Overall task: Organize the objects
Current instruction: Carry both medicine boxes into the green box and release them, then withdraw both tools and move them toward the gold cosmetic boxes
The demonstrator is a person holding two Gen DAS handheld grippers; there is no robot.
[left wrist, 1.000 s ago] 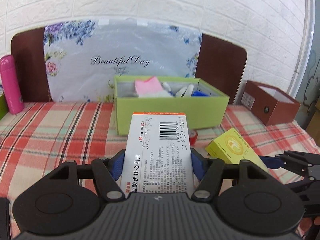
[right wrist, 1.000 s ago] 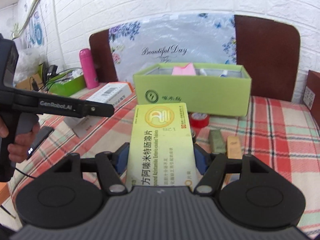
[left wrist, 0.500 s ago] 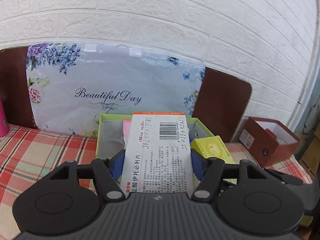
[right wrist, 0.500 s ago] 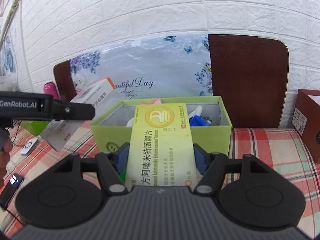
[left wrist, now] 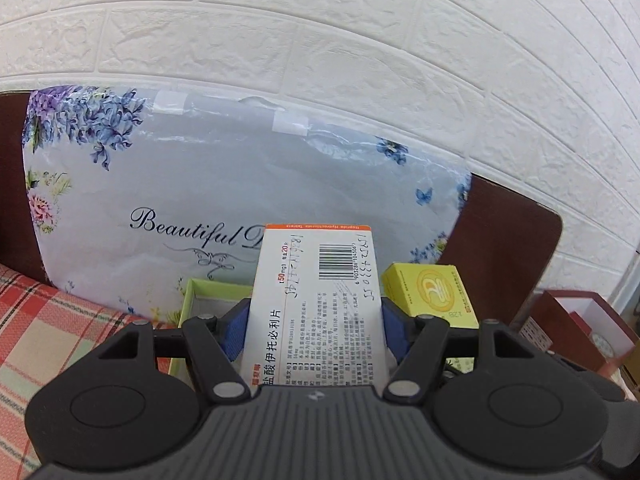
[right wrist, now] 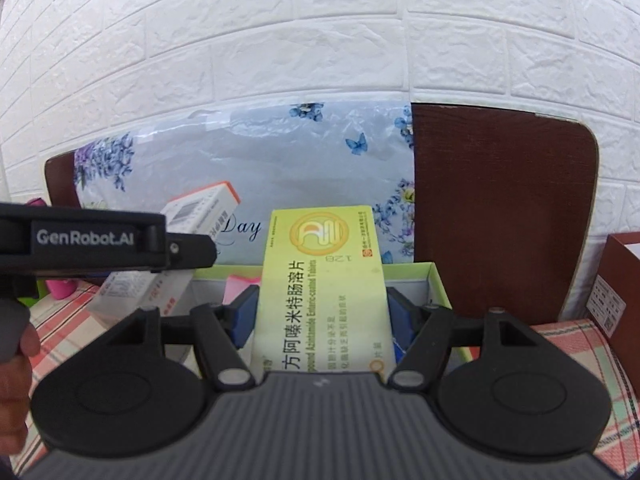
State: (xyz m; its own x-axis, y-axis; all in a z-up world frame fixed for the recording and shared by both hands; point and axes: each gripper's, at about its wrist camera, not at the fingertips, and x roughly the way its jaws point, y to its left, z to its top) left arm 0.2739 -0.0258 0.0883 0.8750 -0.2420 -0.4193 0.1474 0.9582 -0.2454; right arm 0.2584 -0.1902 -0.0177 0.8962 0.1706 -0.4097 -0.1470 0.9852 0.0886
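Observation:
My left gripper (left wrist: 314, 320) is shut on a white medicine box (left wrist: 316, 304) with an orange end and a barcode, its blue pads pressing both long sides. My right gripper (right wrist: 322, 308) is shut on a yellow-green medicine box (right wrist: 320, 292) in the same way. Both boxes hang over the open green box (right wrist: 434, 280), whose near rim (left wrist: 208, 286) shows under the left gripper. In the left wrist view the yellow-green box (left wrist: 430, 294) sits just right of the white one. In the right wrist view the white box (right wrist: 160, 280) and the left gripper's body (right wrist: 80, 240) are at the left.
A pink item (right wrist: 240, 284) lies inside the green box. A floral bag (left wrist: 200, 216) leans on a dark brown board (right wrist: 496, 208) against the white brick wall. A brown open box (left wrist: 576, 332) stands at the right. A hand (right wrist: 16, 380) shows at the left edge. The plaid cloth (left wrist: 48, 328) covers the table.
Both grippers have moved forward and slightly up with their boxes, from in front of the green box to over it. The table items in front have dropped out of view.

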